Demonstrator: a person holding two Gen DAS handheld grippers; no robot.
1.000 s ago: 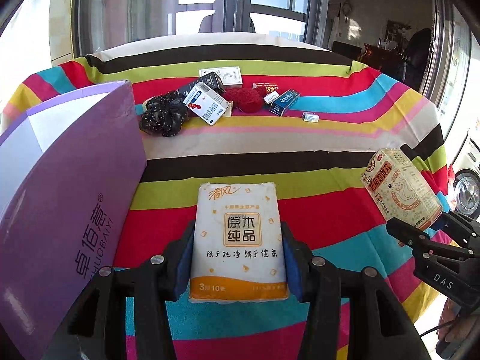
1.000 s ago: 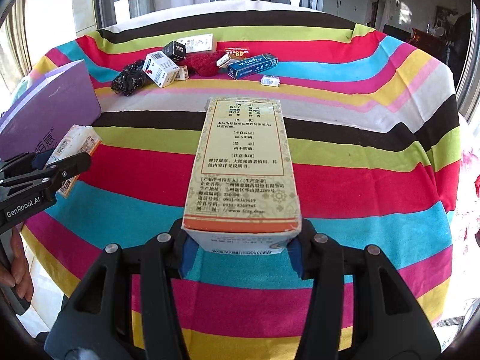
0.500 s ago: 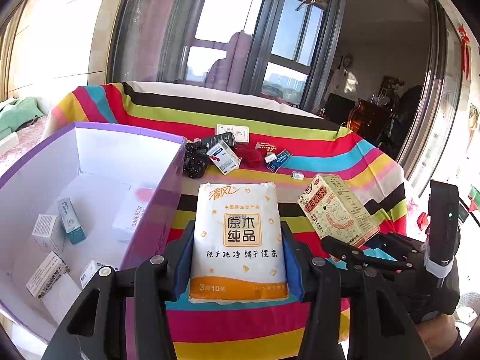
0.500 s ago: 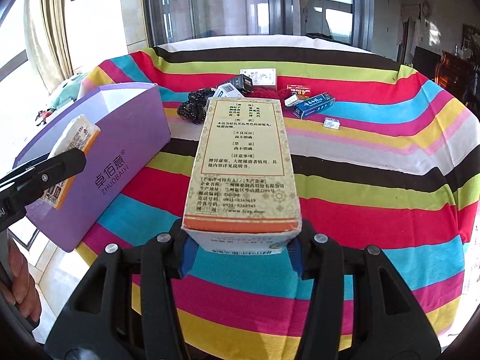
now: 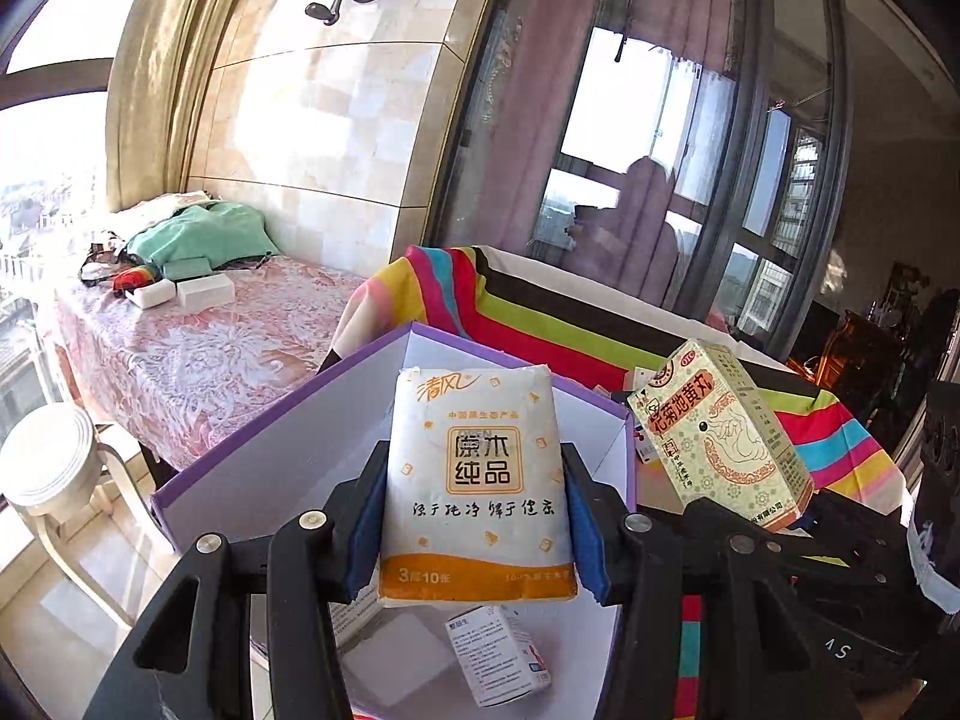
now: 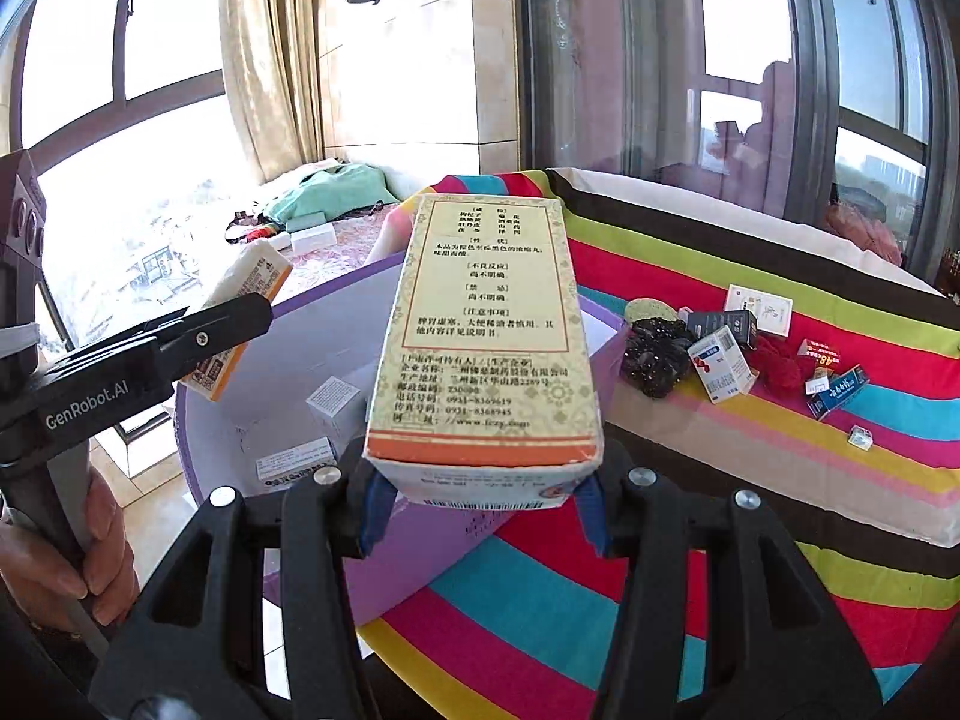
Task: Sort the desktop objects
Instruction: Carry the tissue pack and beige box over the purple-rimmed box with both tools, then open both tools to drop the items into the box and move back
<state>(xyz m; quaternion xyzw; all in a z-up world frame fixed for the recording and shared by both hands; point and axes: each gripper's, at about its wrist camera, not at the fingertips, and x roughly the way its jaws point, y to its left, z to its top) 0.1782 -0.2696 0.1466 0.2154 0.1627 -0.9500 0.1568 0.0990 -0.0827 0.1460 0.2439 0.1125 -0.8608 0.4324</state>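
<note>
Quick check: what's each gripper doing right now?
Left gripper: shut on the tissue pack, over the purple box.
Right gripper: shut on the medicine box.

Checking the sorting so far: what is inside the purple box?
Small white cartons lie on the purple box floor, one under the tissue pack; both held items hide the rest.

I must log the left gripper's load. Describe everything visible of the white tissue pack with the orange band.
The white soft-plastic tissue pack with the orange bottom band is sealed, slightly puffy, printed with Chinese characters and small orange squares. It stands upright, clamped at both sides by the left gripper, above the open purple cardboard box. Nothing else touches it.
</note>
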